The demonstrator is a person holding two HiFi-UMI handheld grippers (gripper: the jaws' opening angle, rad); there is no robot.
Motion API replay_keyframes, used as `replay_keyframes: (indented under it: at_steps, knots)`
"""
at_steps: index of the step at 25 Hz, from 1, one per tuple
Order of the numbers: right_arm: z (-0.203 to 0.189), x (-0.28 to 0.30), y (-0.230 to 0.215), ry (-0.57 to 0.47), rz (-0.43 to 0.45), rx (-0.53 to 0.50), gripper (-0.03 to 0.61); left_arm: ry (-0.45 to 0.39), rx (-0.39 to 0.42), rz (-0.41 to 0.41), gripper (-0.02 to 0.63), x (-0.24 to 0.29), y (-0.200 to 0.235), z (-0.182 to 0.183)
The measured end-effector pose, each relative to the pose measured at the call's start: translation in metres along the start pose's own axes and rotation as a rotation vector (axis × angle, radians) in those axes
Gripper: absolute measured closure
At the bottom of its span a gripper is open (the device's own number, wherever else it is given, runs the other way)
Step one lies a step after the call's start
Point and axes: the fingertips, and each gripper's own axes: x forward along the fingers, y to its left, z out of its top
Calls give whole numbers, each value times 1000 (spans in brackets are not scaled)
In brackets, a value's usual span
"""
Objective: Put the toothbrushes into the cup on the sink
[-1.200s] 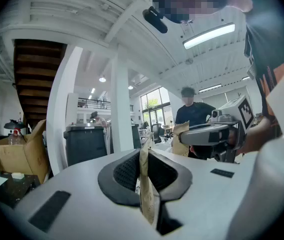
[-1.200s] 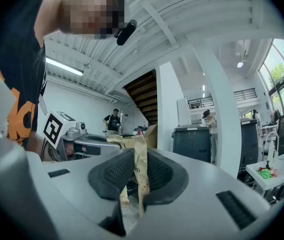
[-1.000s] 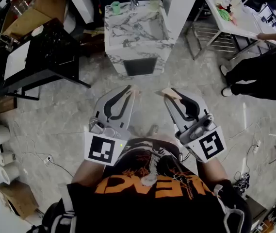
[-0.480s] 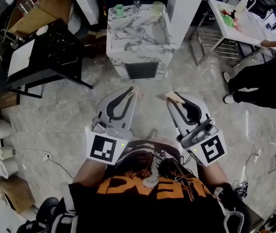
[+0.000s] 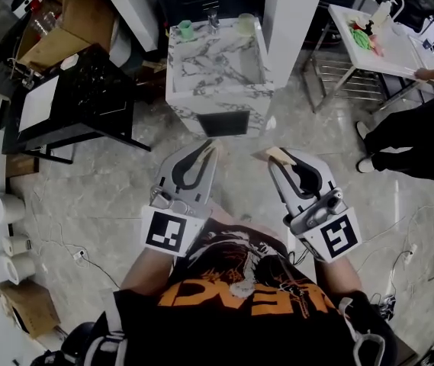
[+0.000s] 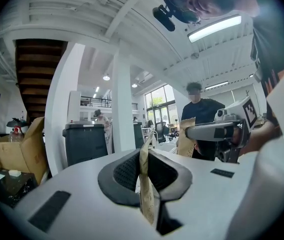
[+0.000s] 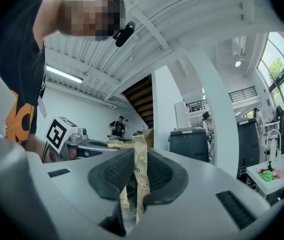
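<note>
**Head view.** Both claws point forward and roughly level. They sit side by side ahead of the person's torso, with the marker cubes nearest the body. The left claw (image 5: pixel 211 149) pinches a tan paper packet (image 5: pixel 213 143) at its tip. The right claw (image 5: pixel 276 158) pinches a second tan packet (image 5: pixel 277 155). We take each packet for a wrapped toothbrush, but the contents do not show. The marble sink (image 5: pixel 201 90) stands on the floor ahead, well apart from both claws. A green cup (image 5: pixel 184 30) sits at its back left corner and a pale cup (image 5: pixel 245 24) at its back right.

**Left gripper view.** The jaws stand nearly together. Their ribbed pads press on both faces of the tan paper packet (image 6: pixel 146 190), which stands on edge and projects beyond the tips. The right claw shows side-on at the right.

**Right gripper view.** The jaws are drawn close, with a narrow gap filled by the second tan packet (image 7: pixel 141 186). The pads grip it on both faces, and it stands upright. The left claw shows at the left.
</note>
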Motion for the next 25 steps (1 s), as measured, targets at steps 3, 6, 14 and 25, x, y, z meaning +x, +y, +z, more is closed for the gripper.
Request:
replay_keyframes:
  at_steps: [3, 6, 14, 25]
  knots:
    - [-8, 25, -21, 12, -7, -9, 502, -10, 8, -2, 569, 28, 24, -3]
    - [-15, 62, -47, 33, -17, -27, 502, -28, -8, -19, 569, 66, 56, -10]
    - [-22, 183, -136, 91, -81, -64, 502, -59, 79, -120, 569, 187, 156, -7]
    - [-53, 272, -222, 138, -129, -55, 502, -26, 42, -140, 569, 291, 236, -40]
